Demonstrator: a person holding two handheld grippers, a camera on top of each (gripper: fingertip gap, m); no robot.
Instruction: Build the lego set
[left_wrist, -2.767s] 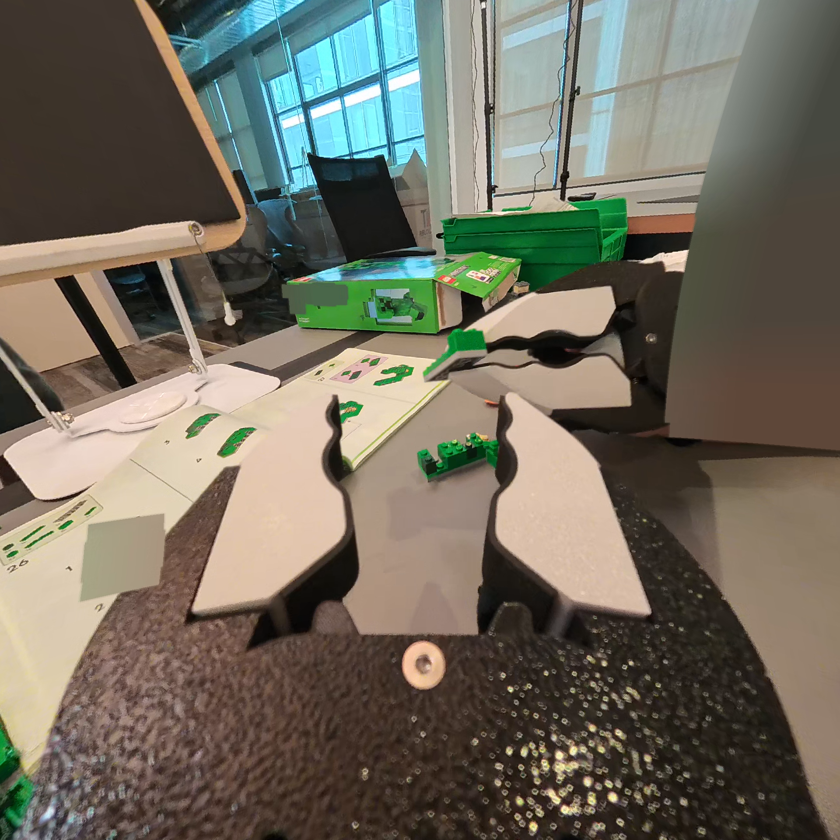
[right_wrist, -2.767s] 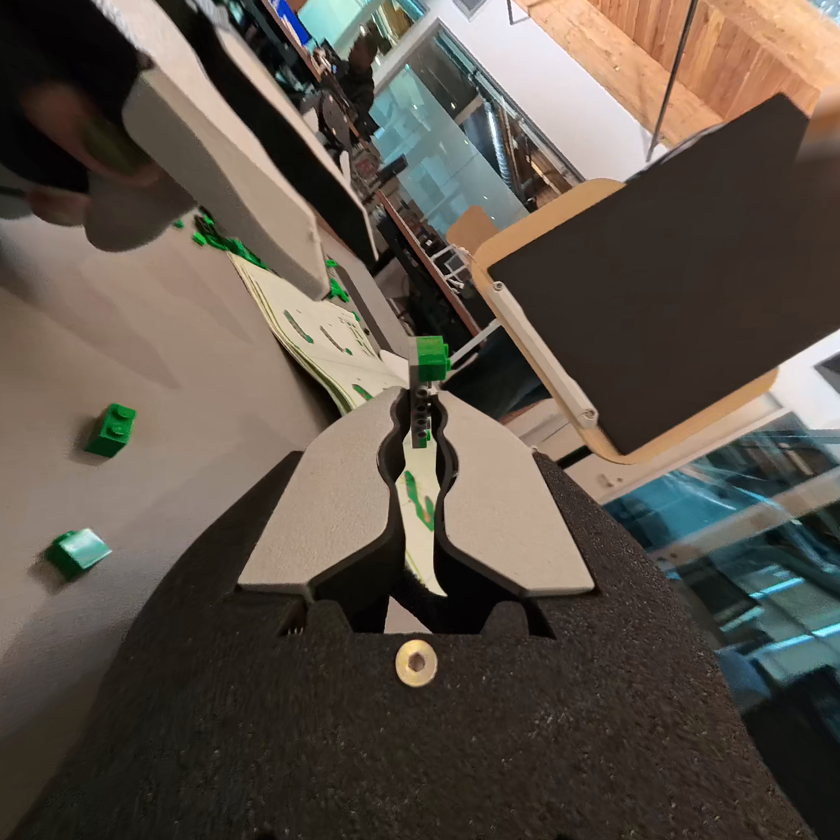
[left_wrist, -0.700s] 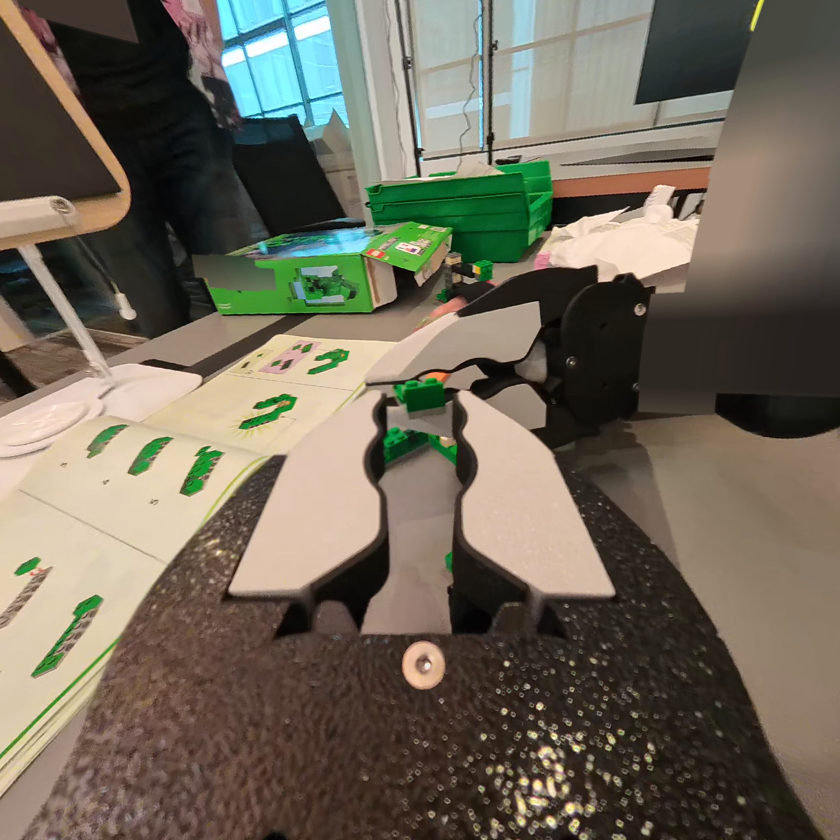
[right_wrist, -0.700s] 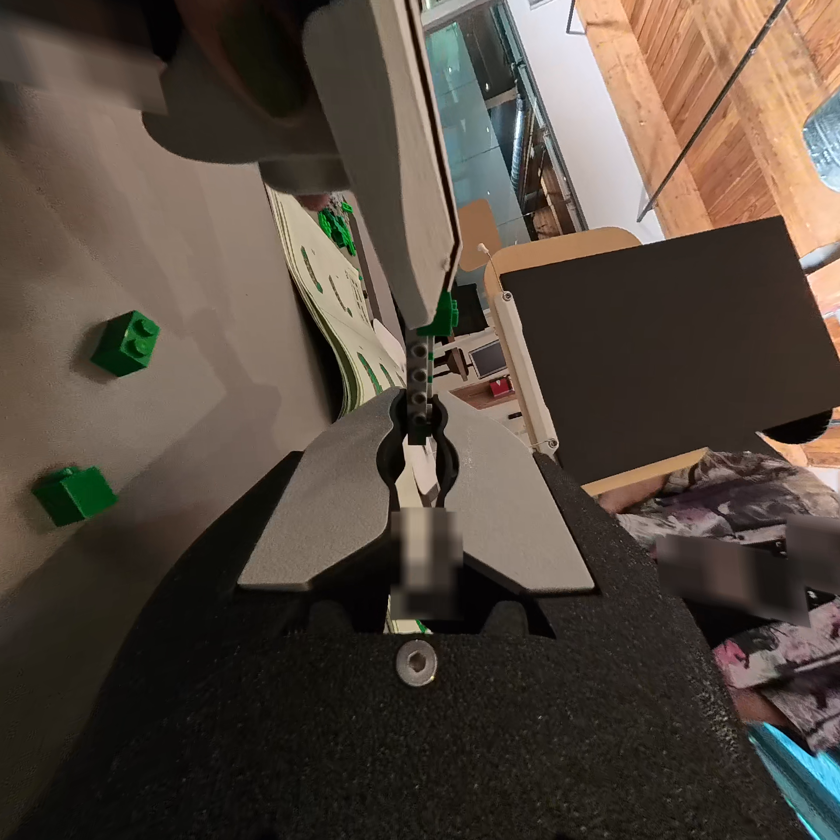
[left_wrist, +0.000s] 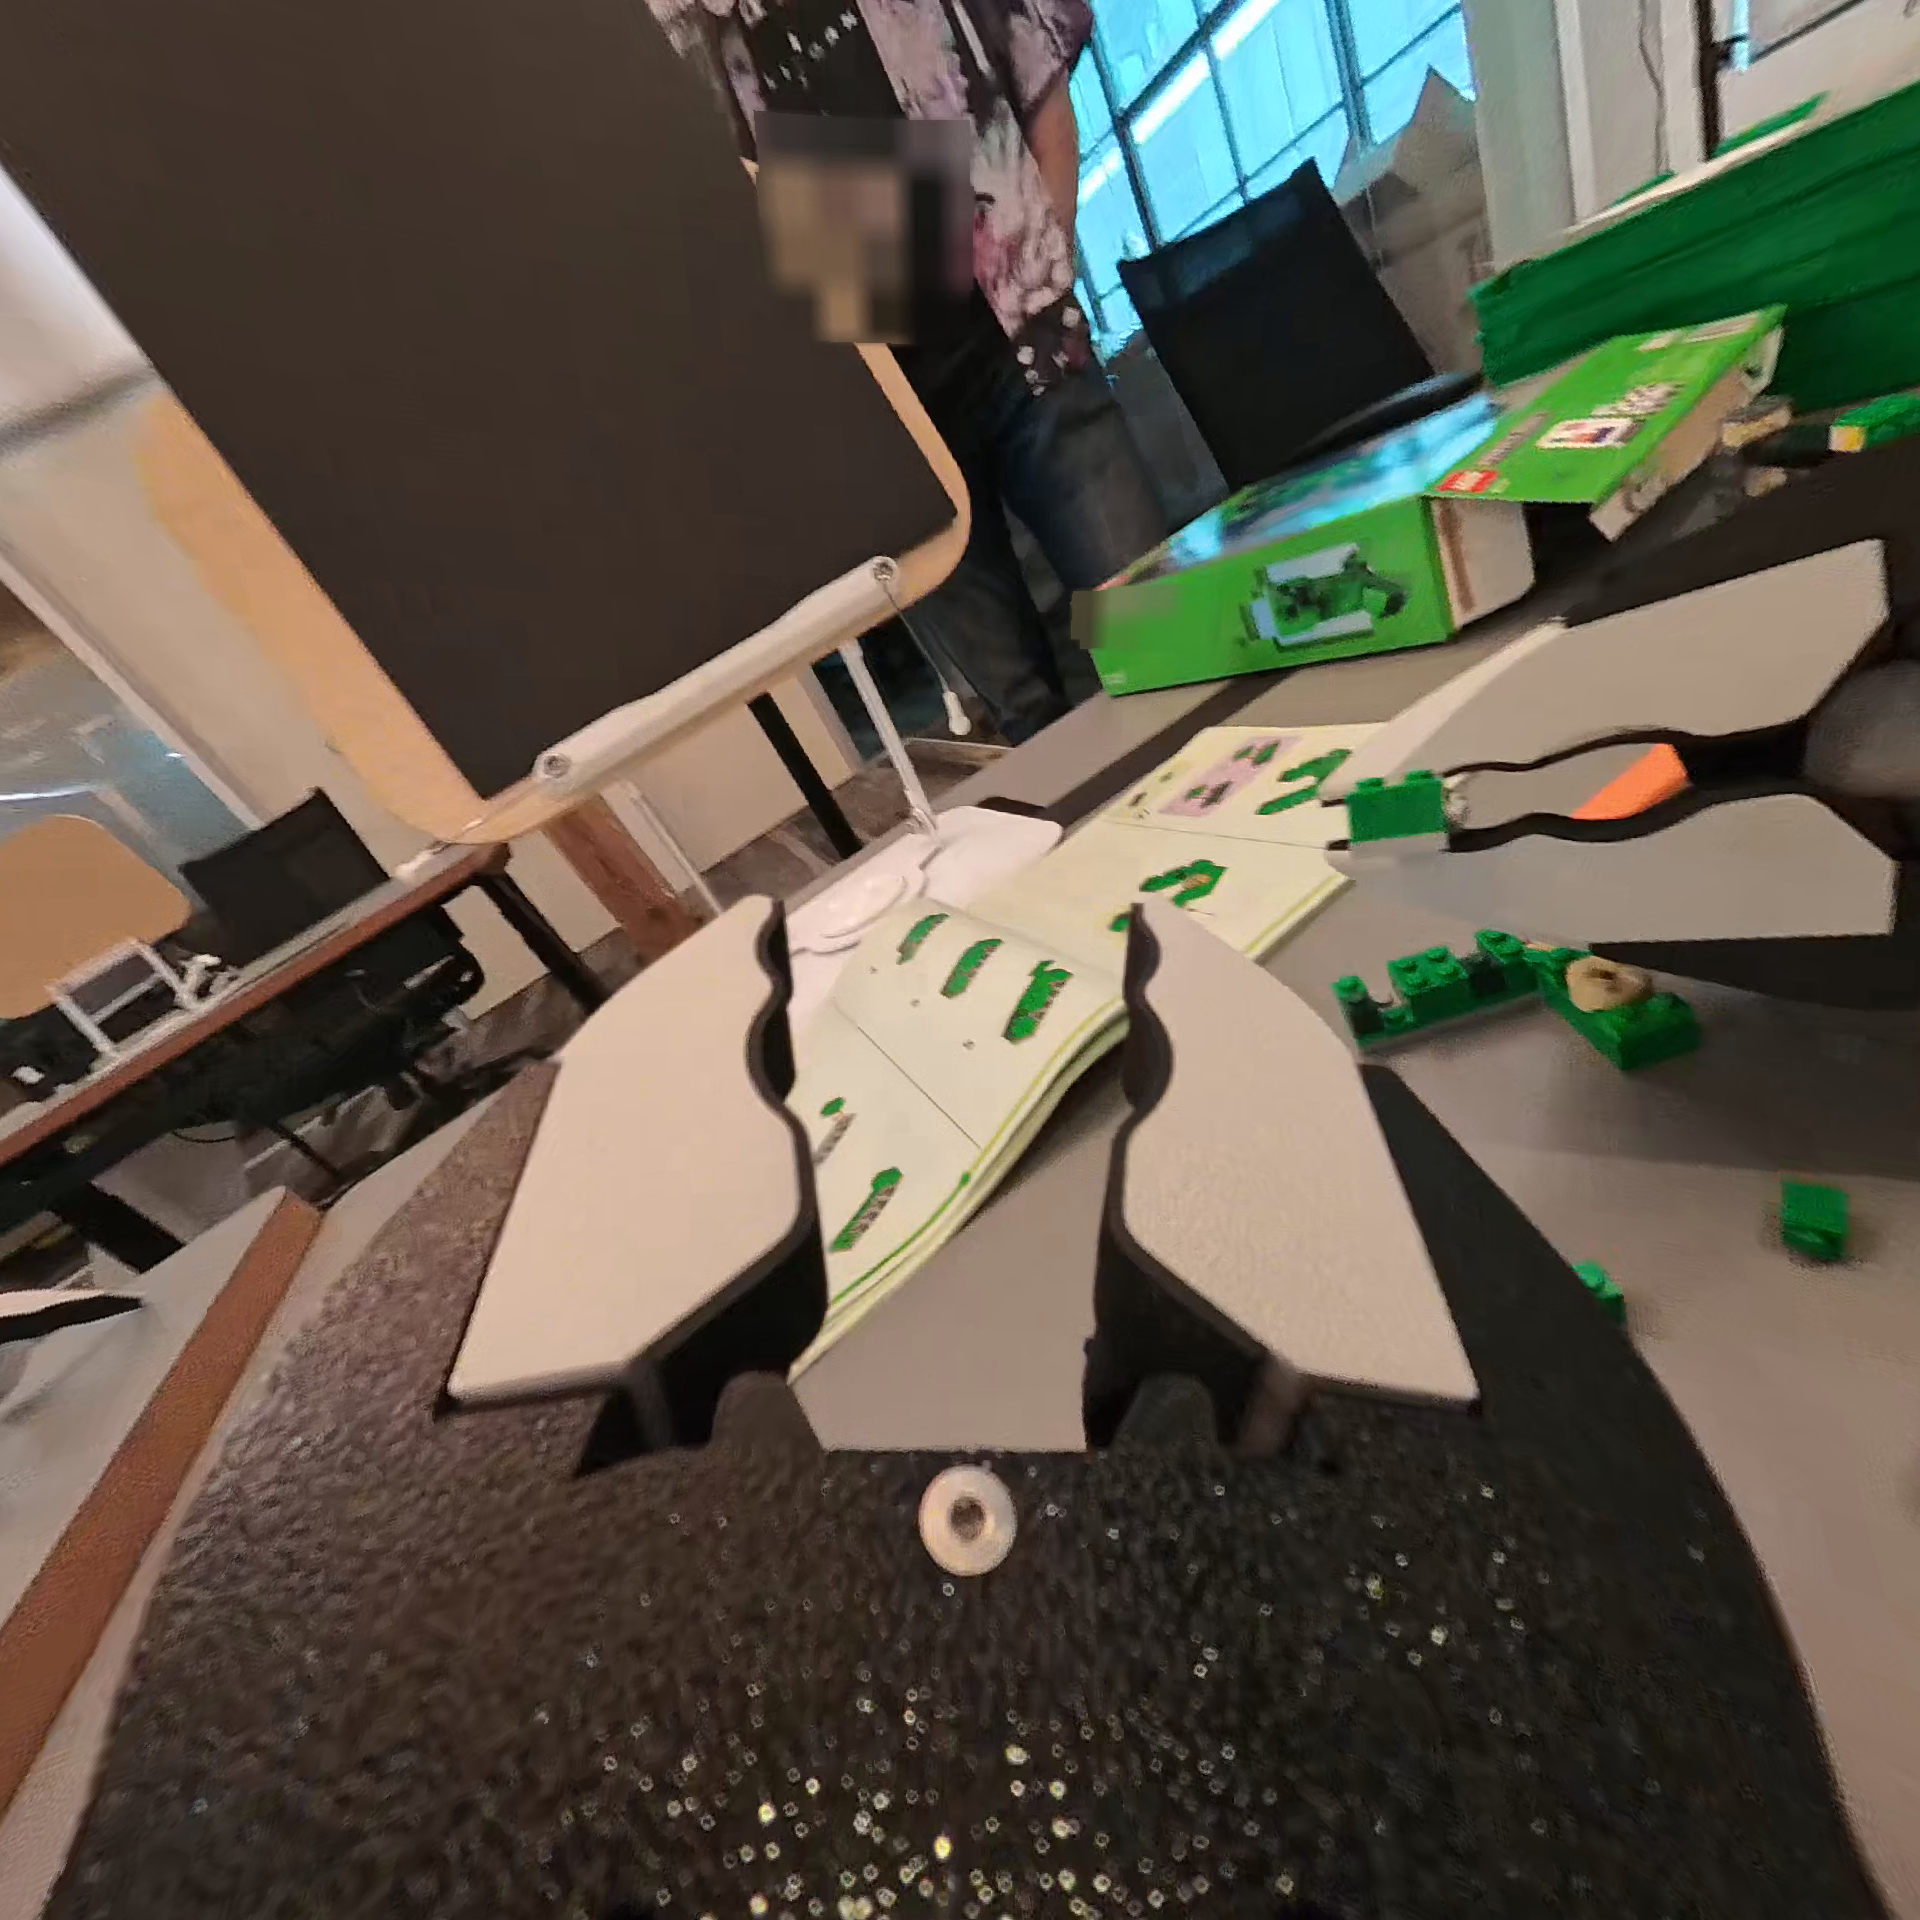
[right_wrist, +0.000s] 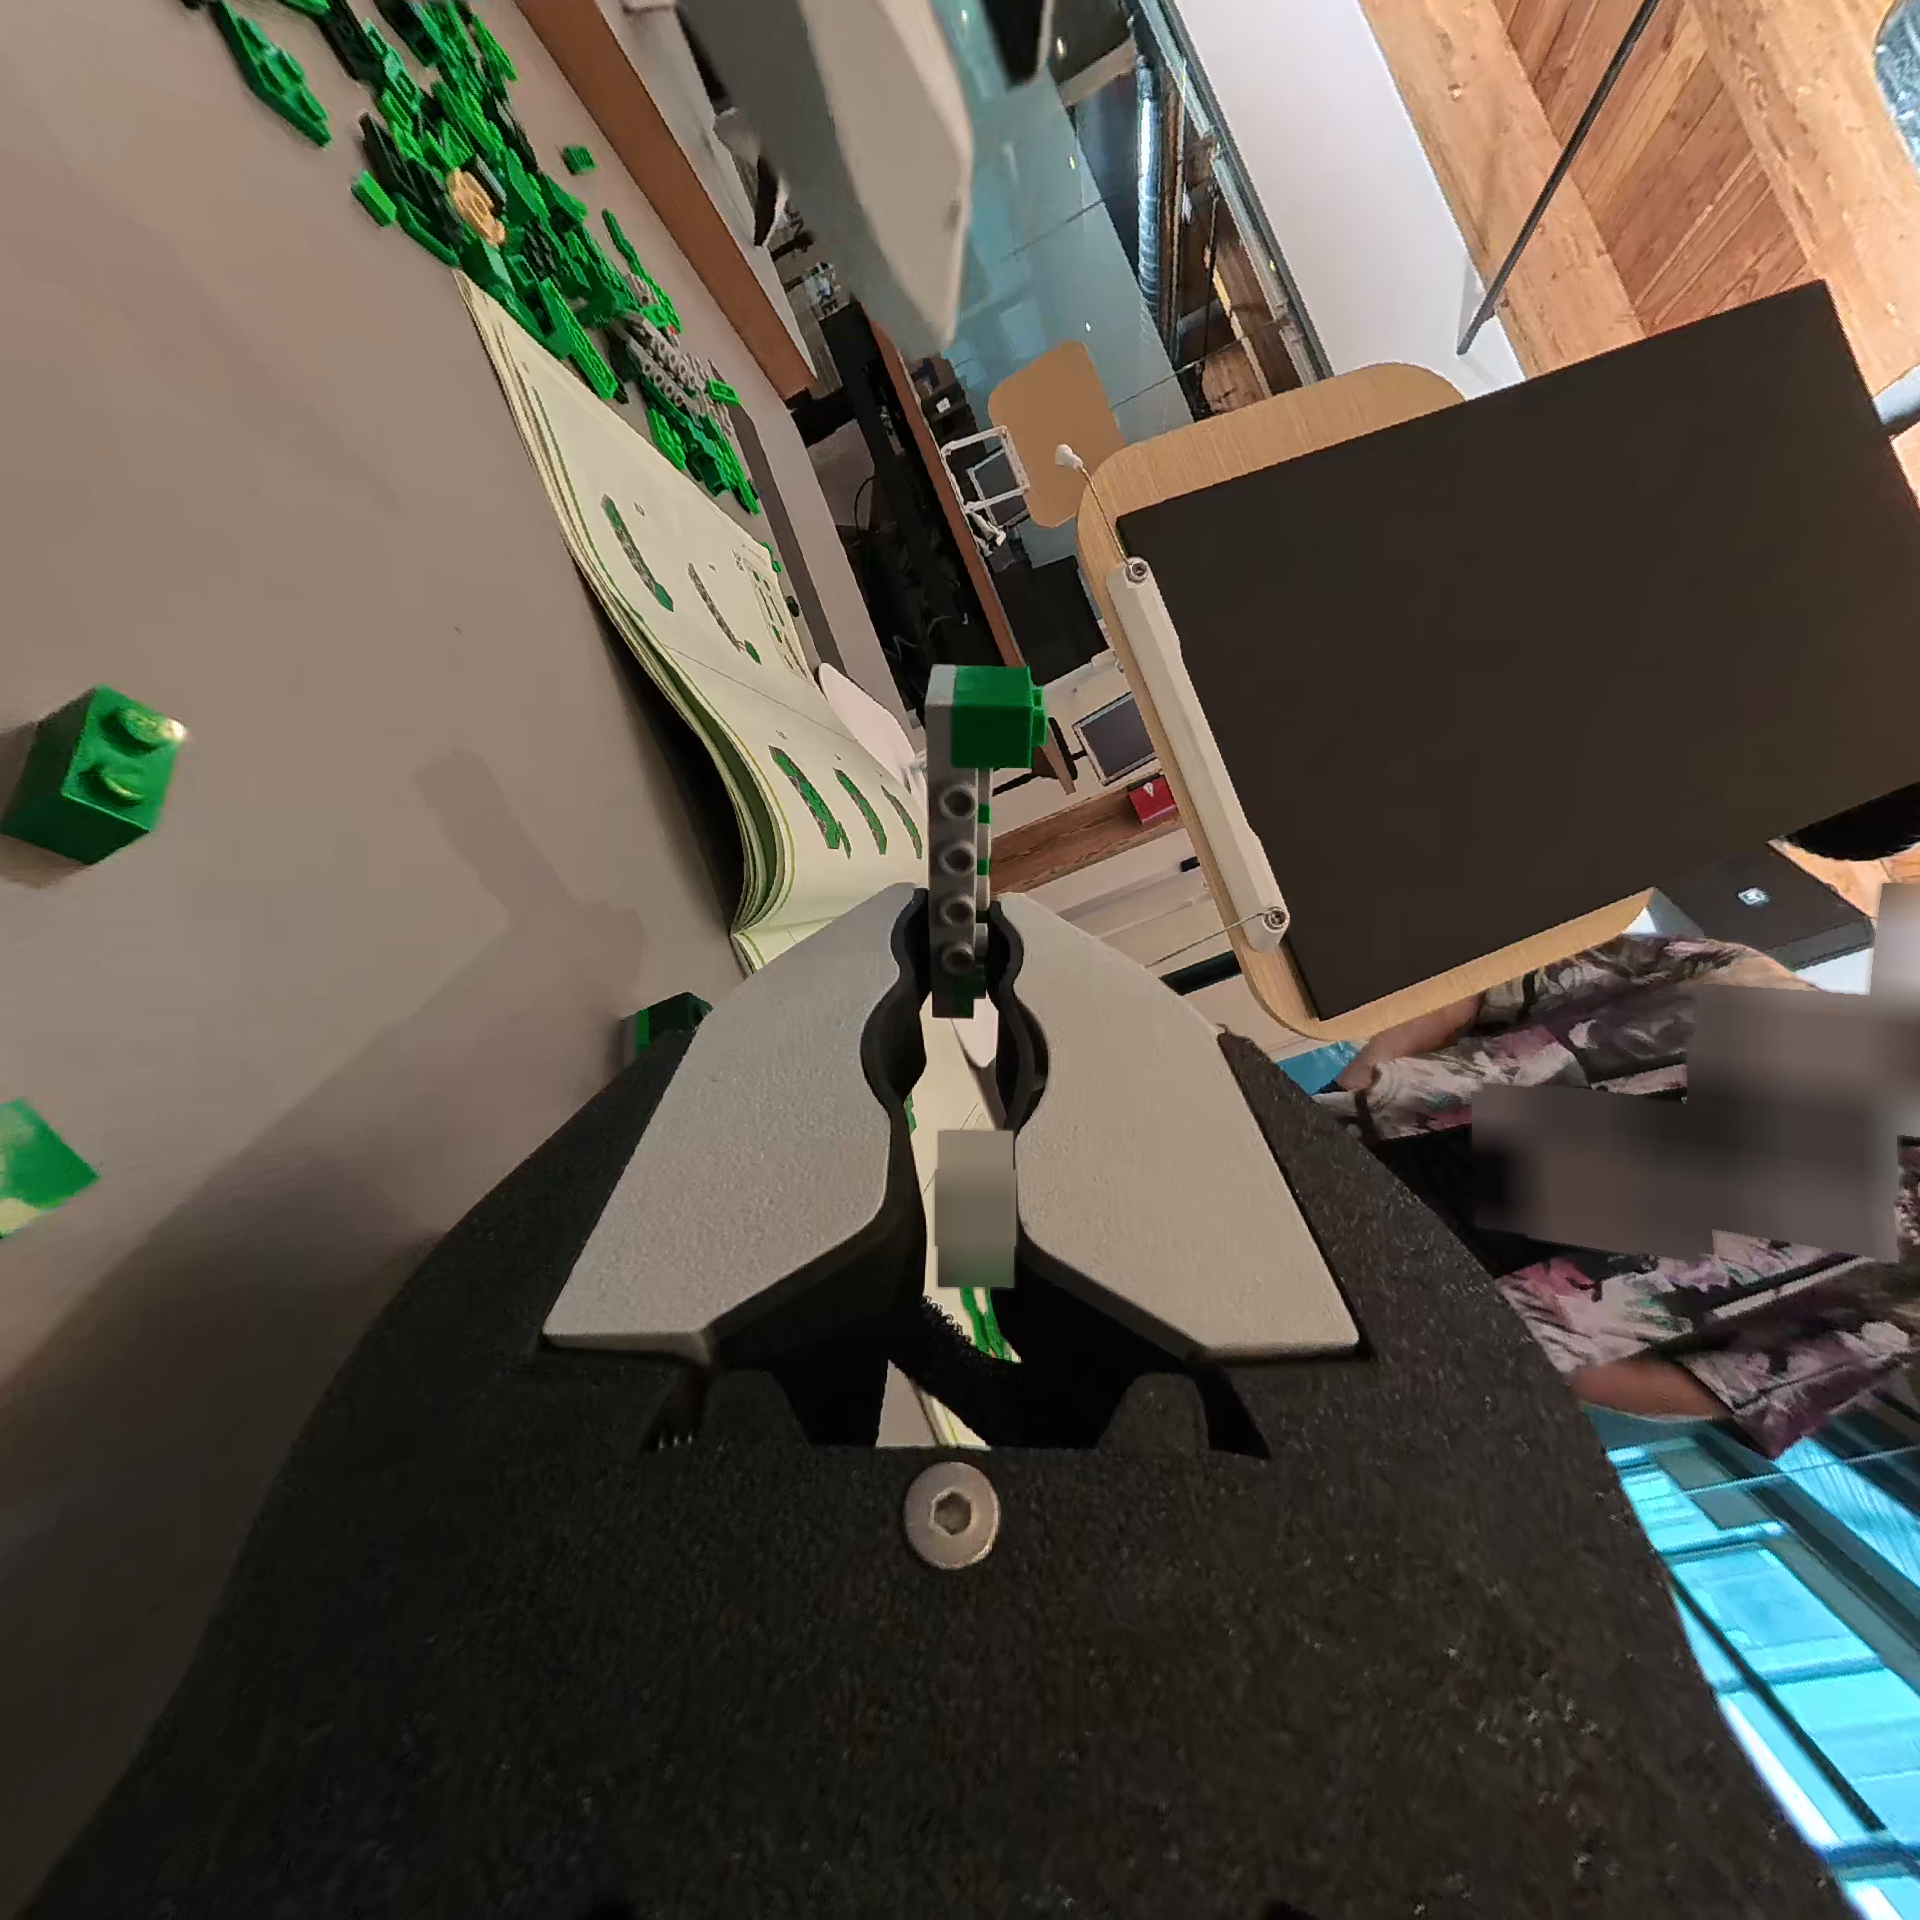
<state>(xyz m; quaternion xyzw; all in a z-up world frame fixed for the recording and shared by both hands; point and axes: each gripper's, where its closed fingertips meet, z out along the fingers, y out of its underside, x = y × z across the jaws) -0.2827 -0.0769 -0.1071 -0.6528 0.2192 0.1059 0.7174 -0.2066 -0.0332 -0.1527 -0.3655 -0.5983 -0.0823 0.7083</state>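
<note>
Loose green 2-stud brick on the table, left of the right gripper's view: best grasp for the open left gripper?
Take the brick across its two smooth side walls, coming straight down from above. Its studs face up and it sits flat on the table, apart from other pieces, so open fingers should clear both sides. The left gripper holds nothing.

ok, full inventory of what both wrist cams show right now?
Instruction booklet: 1, pale green, open on grey table.
Partial build: 1, green, table, right of booklet.
Loose bricks: several, green, table.
Brick pile: many, green, beyond booklet.
Set box: 1, green, far table edge.
Board: 1, black, tan-rimmed, left.
Person: 1, patterned shirt, behind board.
Left tool: open, empty.
Right tool: shut on grey strip with green brick.
</note>
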